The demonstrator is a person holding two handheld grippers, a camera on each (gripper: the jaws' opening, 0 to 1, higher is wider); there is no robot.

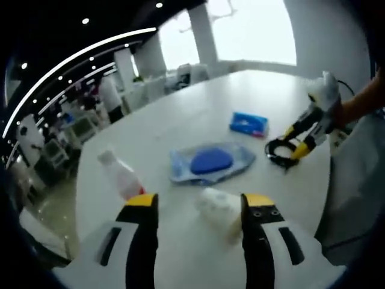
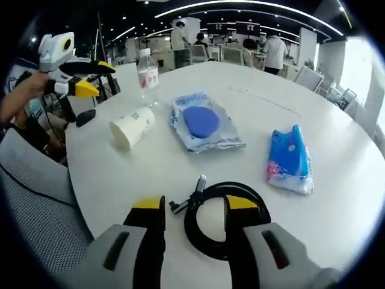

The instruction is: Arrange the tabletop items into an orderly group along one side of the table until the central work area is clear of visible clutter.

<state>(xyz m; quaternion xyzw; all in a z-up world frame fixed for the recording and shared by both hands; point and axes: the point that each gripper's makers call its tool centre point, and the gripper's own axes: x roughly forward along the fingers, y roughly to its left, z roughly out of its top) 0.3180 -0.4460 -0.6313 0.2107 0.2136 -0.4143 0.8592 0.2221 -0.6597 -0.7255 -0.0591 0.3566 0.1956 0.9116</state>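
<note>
My left gripper [image 1: 200, 201] is open above the white table [image 1: 180, 114], and a paper cup [image 1: 218, 209] lies on its side just beyond its jaws. A clear bottle [image 1: 120, 174] stands to the left. Past the cup lie a clear bag with a blue pad [image 1: 210, 161] and a blue tissue pack [image 1: 248, 123]. My right gripper [image 2: 194, 205] is open, its jaws standing over a coiled black cable [image 2: 222, 226] whose plug end lies between them. Beyond the coil I see the tissue pack [image 2: 289, 159], bag [image 2: 201, 122], cup [image 2: 132, 127], bottle [image 2: 147, 75] and the left gripper [image 2: 96, 78].
A small black object [image 2: 85, 116] sits at the table edge near the left gripper. A grey mesh chair [image 2: 36, 198] stands close to the near edge. Office chairs and people [image 2: 274, 51] are beyond the far side. A person's arm [image 1: 361, 102] holds the right gripper [image 1: 295, 141].
</note>
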